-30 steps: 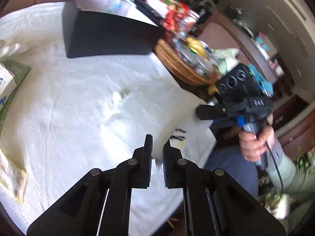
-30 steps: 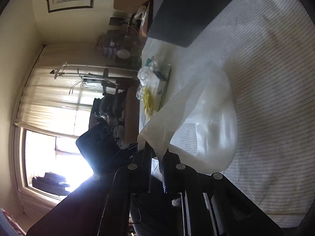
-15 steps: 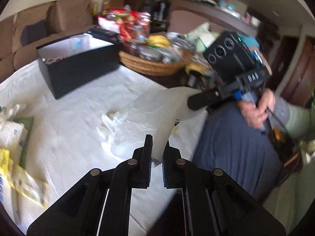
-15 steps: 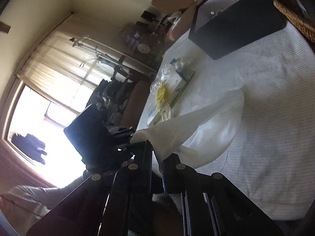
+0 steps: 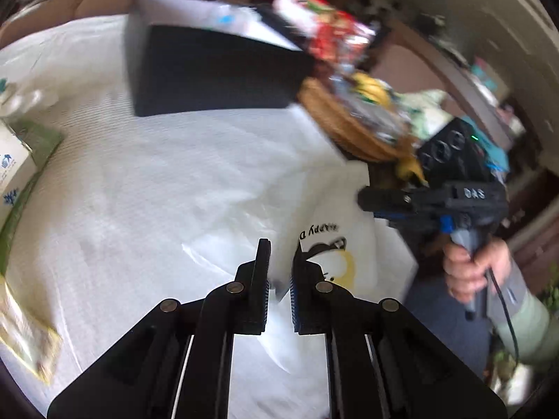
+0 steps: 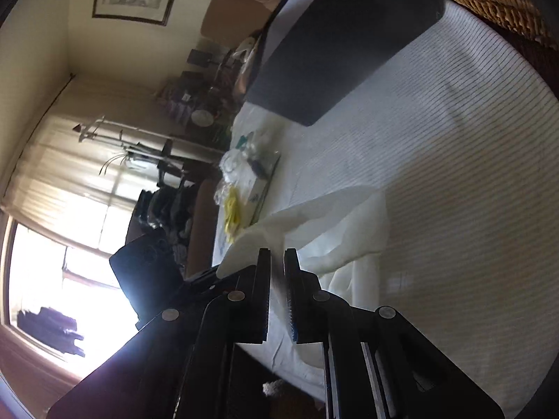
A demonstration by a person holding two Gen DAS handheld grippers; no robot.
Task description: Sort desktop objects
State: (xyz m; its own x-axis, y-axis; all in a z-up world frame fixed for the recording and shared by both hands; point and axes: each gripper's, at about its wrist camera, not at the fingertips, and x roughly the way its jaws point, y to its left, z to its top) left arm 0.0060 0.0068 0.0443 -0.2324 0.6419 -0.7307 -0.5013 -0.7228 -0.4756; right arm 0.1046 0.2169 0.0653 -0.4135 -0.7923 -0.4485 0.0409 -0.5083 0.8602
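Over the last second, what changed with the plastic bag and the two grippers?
The left gripper and right gripper swung up, lifting the white plastic bag, then dropped back, so it drapes on the tablecloth again. Nothing was released; both stay clamped on it. The black box stayed put.

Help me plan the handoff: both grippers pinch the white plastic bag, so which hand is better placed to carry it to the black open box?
Probably the left gripper: its view faces the black open box across bare cloth. The right gripper holds the white plastic bag at the table's edge, beside the wicker basket.
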